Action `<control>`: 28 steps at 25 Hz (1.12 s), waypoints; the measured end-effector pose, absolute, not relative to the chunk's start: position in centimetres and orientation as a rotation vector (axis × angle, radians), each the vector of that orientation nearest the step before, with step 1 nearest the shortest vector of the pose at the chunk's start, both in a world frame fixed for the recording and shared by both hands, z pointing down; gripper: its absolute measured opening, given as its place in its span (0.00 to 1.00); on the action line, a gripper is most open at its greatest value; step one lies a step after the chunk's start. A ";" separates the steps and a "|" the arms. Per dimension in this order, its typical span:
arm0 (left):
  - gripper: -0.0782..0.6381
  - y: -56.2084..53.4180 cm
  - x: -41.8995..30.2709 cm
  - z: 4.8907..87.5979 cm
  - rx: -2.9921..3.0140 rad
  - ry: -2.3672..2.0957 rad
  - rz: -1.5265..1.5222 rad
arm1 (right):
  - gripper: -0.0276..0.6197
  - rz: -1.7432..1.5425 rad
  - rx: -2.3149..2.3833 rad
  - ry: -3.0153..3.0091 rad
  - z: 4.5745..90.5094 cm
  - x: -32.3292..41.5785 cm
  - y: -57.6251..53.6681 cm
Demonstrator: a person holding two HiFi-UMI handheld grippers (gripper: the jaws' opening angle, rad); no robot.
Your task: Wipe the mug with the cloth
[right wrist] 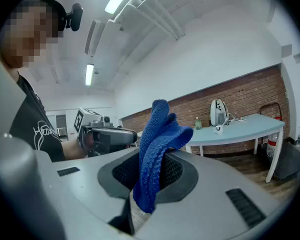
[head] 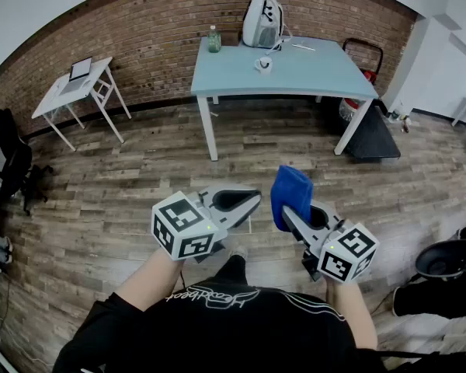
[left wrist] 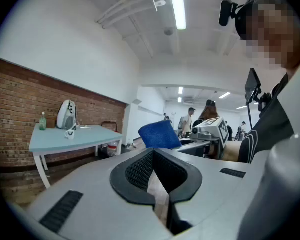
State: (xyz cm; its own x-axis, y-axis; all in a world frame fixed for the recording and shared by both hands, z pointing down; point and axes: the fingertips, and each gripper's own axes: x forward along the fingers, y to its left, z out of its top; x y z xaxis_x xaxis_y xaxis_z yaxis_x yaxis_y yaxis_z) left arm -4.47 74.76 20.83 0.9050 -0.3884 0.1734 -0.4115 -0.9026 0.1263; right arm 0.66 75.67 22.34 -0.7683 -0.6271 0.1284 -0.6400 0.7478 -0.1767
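A white mug (head: 263,64) stands on the light blue table (head: 311,72) across the room, far from both grippers. A blue knitted cloth (head: 291,195) sticks up from my right gripper (head: 289,210), which is shut on it; in the right gripper view the cloth (right wrist: 157,149) fills the gap between the jaws, and the mug (right wrist: 218,129) is small in the distance. My left gripper (head: 247,201) is held beside the right one, shut with nothing in it. In the left gripper view the jaws meet (left wrist: 154,151), with the cloth (left wrist: 159,135) just beyond and the mug (left wrist: 70,133) far off.
On the table near the mug are a white backpack-like object (head: 262,20) and a green bottle (head: 213,39). A small white desk with a laptop (head: 74,84) stands at the left wall. Wooden floor lies between me and the table. Several people stand far off in the left gripper view.
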 end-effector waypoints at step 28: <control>0.12 43.0 -12.0 29.6 2.787 -0.577 0.222 | 0.14 0.664 1.142 -2.855 31.2 -4.7 44.0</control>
State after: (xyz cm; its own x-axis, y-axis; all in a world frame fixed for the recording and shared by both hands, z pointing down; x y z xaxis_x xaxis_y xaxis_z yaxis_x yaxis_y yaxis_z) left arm -12.05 43.01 29.64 0.9081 -0.3644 0.2062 -0.4085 -0.8792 0.2453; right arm -4.68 44.05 31.16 -0.7363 -0.6598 0.1498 -0.6582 0.6471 -0.3848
